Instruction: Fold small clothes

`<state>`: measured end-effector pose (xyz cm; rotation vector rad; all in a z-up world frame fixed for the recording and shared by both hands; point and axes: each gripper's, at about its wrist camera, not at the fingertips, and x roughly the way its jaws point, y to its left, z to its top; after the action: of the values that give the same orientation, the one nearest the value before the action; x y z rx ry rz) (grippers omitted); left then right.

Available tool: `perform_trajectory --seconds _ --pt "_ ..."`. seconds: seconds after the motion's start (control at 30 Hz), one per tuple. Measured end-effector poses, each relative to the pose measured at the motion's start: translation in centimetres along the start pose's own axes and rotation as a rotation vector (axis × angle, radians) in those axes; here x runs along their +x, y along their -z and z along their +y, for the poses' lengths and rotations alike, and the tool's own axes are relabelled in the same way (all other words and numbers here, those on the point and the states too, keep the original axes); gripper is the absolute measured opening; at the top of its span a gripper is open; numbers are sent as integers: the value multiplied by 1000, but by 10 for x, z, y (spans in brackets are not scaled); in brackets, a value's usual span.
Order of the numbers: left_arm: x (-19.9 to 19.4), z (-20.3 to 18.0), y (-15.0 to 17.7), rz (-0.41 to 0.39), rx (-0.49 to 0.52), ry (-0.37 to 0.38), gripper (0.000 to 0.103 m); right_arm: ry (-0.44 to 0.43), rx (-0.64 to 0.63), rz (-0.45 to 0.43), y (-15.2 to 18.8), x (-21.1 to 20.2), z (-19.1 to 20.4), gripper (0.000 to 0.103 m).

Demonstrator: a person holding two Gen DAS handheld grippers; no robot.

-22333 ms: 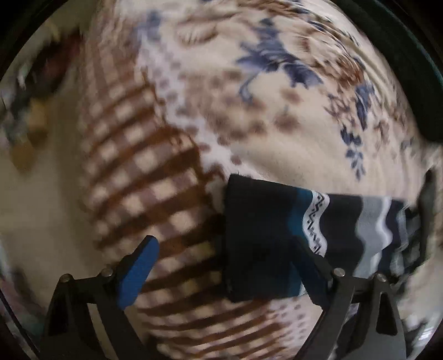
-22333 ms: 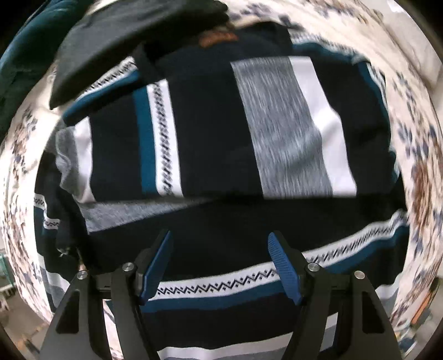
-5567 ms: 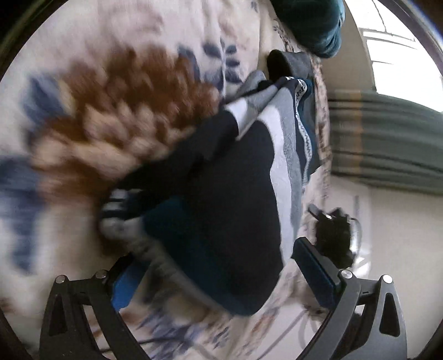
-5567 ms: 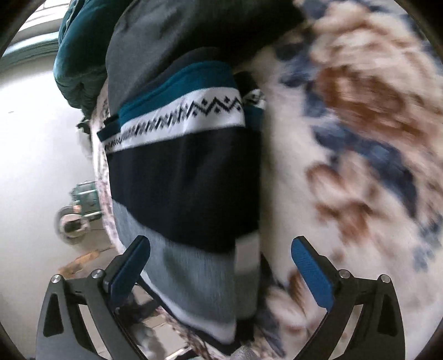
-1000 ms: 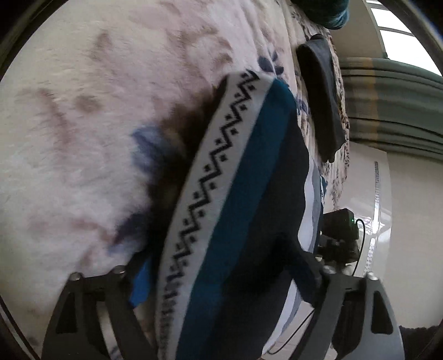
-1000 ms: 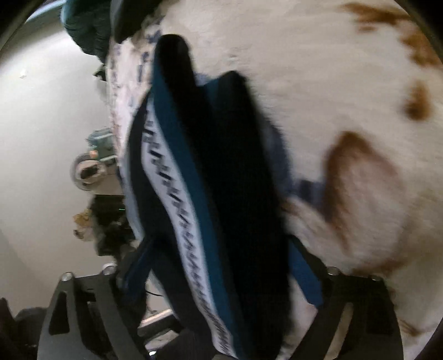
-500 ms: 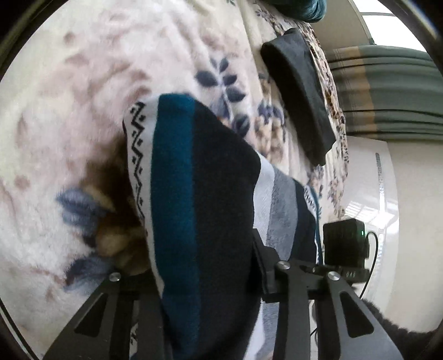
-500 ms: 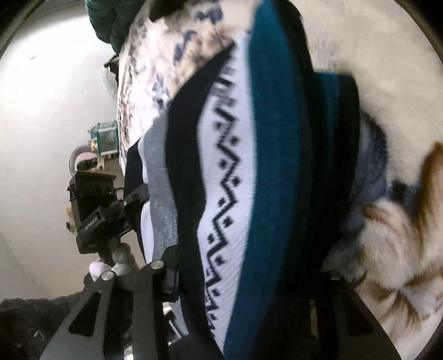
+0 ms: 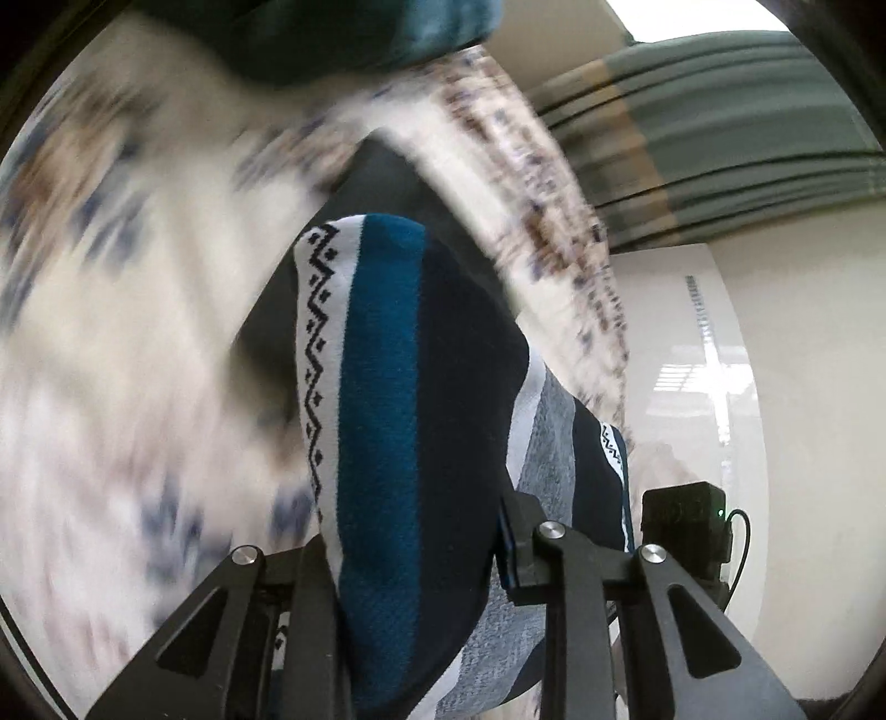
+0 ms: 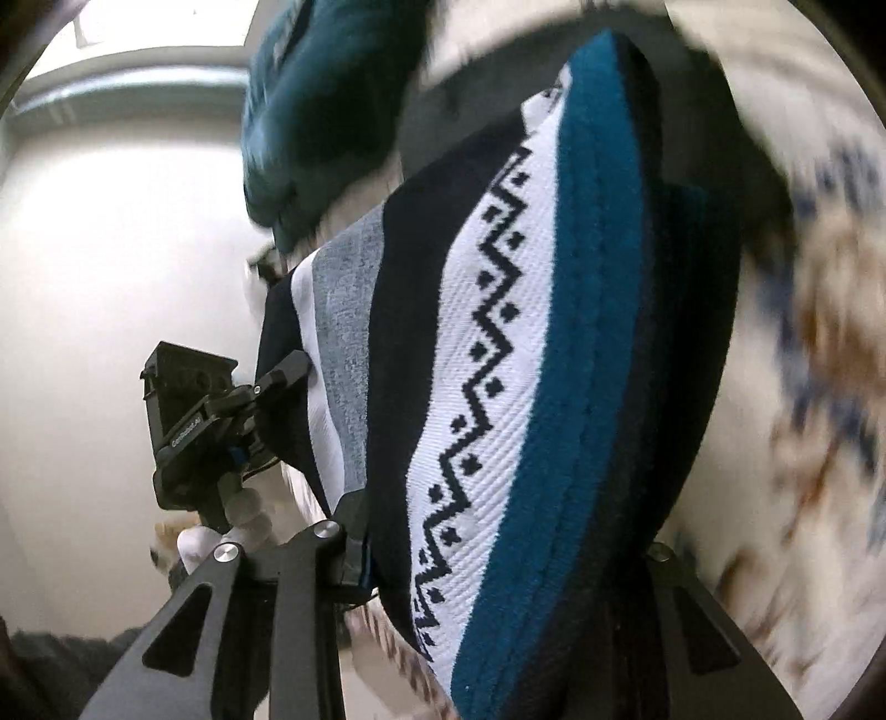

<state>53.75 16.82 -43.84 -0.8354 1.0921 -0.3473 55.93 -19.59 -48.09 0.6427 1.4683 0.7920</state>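
The folded striped sweater [image 9: 387,360], navy, teal, grey and white with a zigzag band, hangs lifted above the floral blanket [image 9: 111,332]. My left gripper [image 9: 412,548] clamps one end of the bundle, its jaws still closing on the thick fold. In the right wrist view the same sweater [image 10: 526,332] fills the frame, and my right gripper [image 10: 506,543] pinches the other end, jaws also closing on the cloth. The left gripper [image 10: 221,421] shows there gripping the far end, held by a white-gloved hand [image 10: 221,531]. The pads are mostly buried in fabric.
A dark grey folded garment [image 9: 387,177] lies on the blanket just beyond the sweater. A teal bundle [image 9: 343,33] sits at the far end of the bed, seen also as the teal bundle [image 10: 321,111]. Green-grey curtains [image 9: 720,138] and a pale wall stand past the bed's edge.
Both grippers went from wide around the sweater to clamped on its ends and lifted it off the blanket. The view has swung toward the dark garment and the teal bundle.
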Motion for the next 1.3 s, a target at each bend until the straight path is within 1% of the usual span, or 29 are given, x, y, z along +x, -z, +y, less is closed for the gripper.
perform_trajectory --seconds 0.03,0.1,0.2,0.23,0.3,0.37,0.43,0.47,0.5,0.53,0.57,0.6,0.67,0.7,0.73,0.77,0.8,0.9,1.0,1.1,1.13,1.2,1.3 --pt "3 -2 -16 -1 17 3 24 -2 -2 -30 -25 -6 3 36" --pt "22 -12 -63 1 44 5 24 0 0 -69 -66 -9 5 36" --pt "48 -8 -107 19 55 -20 24 22 13 -108 -117 -5 0 36" --pt "63 -8 -123 31 62 -43 24 39 21 -113 -134 1 -2 36" --pt "89 1 -143 71 73 -92 24 66 38 -106 -158 9 -10 36" --pt "107 12 -148 126 92 -141 24 110 46 -87 -180 15 -23 35" --pt "119 19 -151 165 108 -187 25 143 64 -64 -189 20 -33 36" --pt "123 20 -151 186 121 -211 27 159 77 -53 -189 27 -34 38" --pt "124 19 -150 194 122 -214 28 174 86 -44 -188 27 -39 41" --pt "123 16 -150 201 128 -224 28 202 93 -44 -186 34 -39 49" --pt "121 12 -150 205 142 -232 29 236 99 -51 -186 42 -32 54" --pt "119 6 -152 198 156 -248 31 284 90 -60 -182 36 -33 56" --pt "111 -6 -145 169 203 -319 43 427 44 -90 -170 25 -26 76" --pt "104 -13 -138 140 232 -353 50 533 2 -112 -161 21 -15 79" --pt "100 -20 -132 121 257 -402 78 604 -24 -133 -153 15 -9 87" --pt "98 -21 -129 109 272 -441 100 676 -48 -155 -146 13 0 99" --pt "92 -28 -119 84 301 -503 102 743 -69 -174 -136 12 7 103" --pt "83 -40 -95 63 320 -593 103 916 -94 -217 -105 9 22 103" --pt "71 -49 -70 50 336 -663 103 1008 -99 -259 -88 6 37 103" --pt "58 -72 -43 31 366 -720 103 1050 -75 -308 -62 -15 52 103" --pt "53 -80 -37 21 371 -727 103 1061 -64 -325 -53 -24 60 103" --pt "35 -102 -24 -7 383 -725 103 1075 -51 -372 -35 -44 81 103" --pt "7 -131 -9 -45 404 -715 103 1090 -59 -420 -4 -74 117 103"
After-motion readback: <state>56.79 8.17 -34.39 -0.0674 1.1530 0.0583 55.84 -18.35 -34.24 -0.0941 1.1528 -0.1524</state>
